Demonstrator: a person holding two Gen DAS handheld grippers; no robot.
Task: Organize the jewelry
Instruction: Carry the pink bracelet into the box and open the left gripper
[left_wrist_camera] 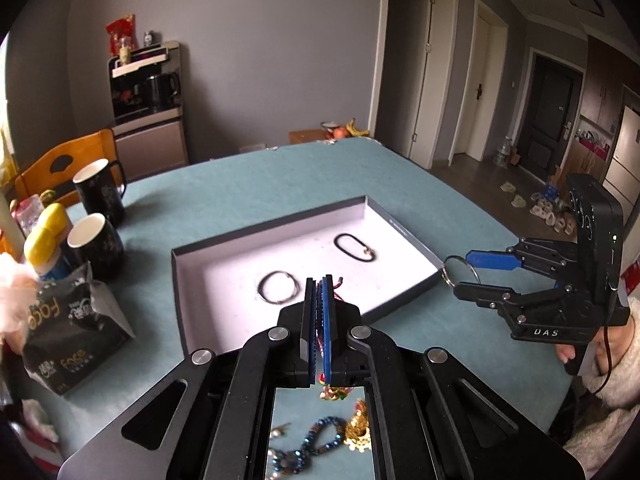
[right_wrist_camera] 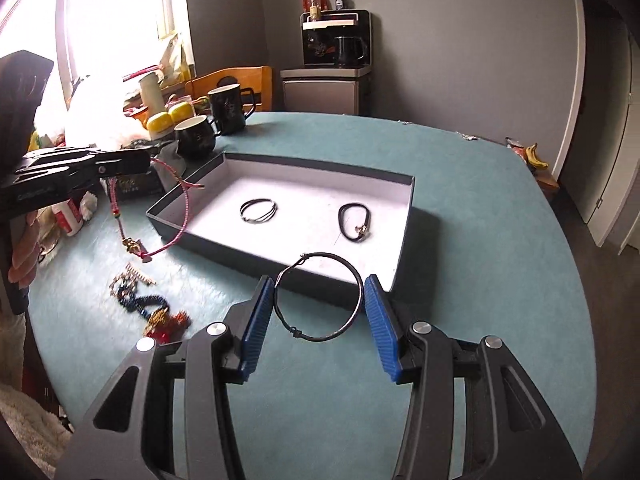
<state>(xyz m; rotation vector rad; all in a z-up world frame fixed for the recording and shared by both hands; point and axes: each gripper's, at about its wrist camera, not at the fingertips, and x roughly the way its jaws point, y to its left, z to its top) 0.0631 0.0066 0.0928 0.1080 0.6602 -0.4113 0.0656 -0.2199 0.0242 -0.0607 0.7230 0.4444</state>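
A shallow dark box with a white floor (left_wrist_camera: 224, 280) (right_wrist_camera: 404, 216) lies on the teal table. In it lie a thin dark bangle (left_wrist_camera: 277, 287) (right_wrist_camera: 258, 210) and a black cord bracelet (left_wrist_camera: 355, 247) (right_wrist_camera: 353, 222). My left gripper (left_wrist_camera: 319, 284) (right_wrist_camera: 132, 162) is shut on a pink-red cord bracelet (right_wrist_camera: 184, 216) that hangs beside the box's near left corner. My right gripper (right_wrist_camera: 320, 296) (left_wrist_camera: 460, 270) holds a thin dark wire bangle (right_wrist_camera: 318, 298) (left_wrist_camera: 460, 270) between its spread blue pads, at the box's near right edge.
Loose jewelry (right_wrist_camera: 148, 304) lies on the table left of the box: blue beads, gold and red pieces, a silver chain. Two black mugs (left_wrist_camera: 98, 216) (right_wrist_camera: 212, 124), a black snack bag (left_wrist_camera: 68, 320) and yellow-capped containers (left_wrist_camera: 44, 232) stand at the left. Bananas (right_wrist_camera: 536, 156) lie at the far edge.
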